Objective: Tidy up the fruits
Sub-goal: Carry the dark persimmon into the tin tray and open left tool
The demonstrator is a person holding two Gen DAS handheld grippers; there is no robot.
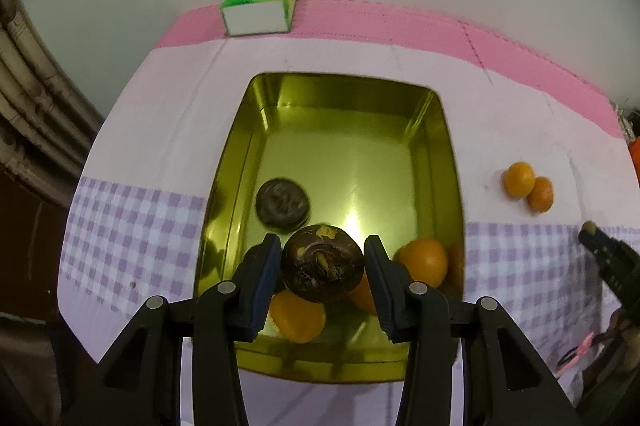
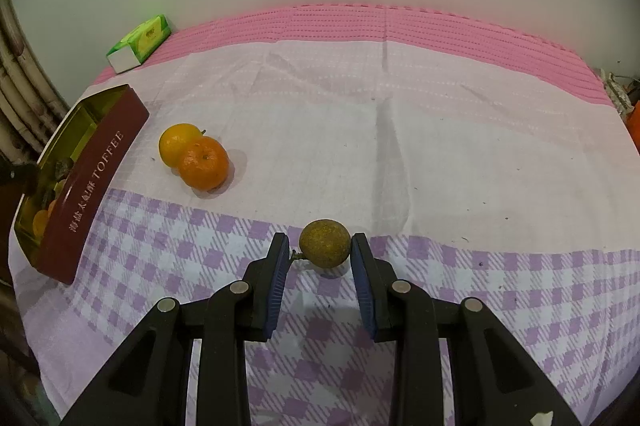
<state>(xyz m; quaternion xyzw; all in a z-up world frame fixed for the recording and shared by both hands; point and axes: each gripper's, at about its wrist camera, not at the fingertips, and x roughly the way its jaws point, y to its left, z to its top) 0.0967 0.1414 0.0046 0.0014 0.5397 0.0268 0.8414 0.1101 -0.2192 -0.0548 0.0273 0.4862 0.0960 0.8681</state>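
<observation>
2 oranges (image 2: 195,155) touch on the cloth (image 2: 400,129), right of the tin (image 2: 90,185). The tin holds 1 dark fruit (image 1: 282,203) and about 3 oranges (image 1: 424,260). The left gripper (image 1: 322,258), over the tin, pinches 1 brown fruit (image 1: 322,264). The right gripper (image 2: 320,250), low over the cloth, is spread around 1 longan (image 2: 324,244); contact unclear. 1 tissue pack (image 2: 140,43) sits behind.
</observation>
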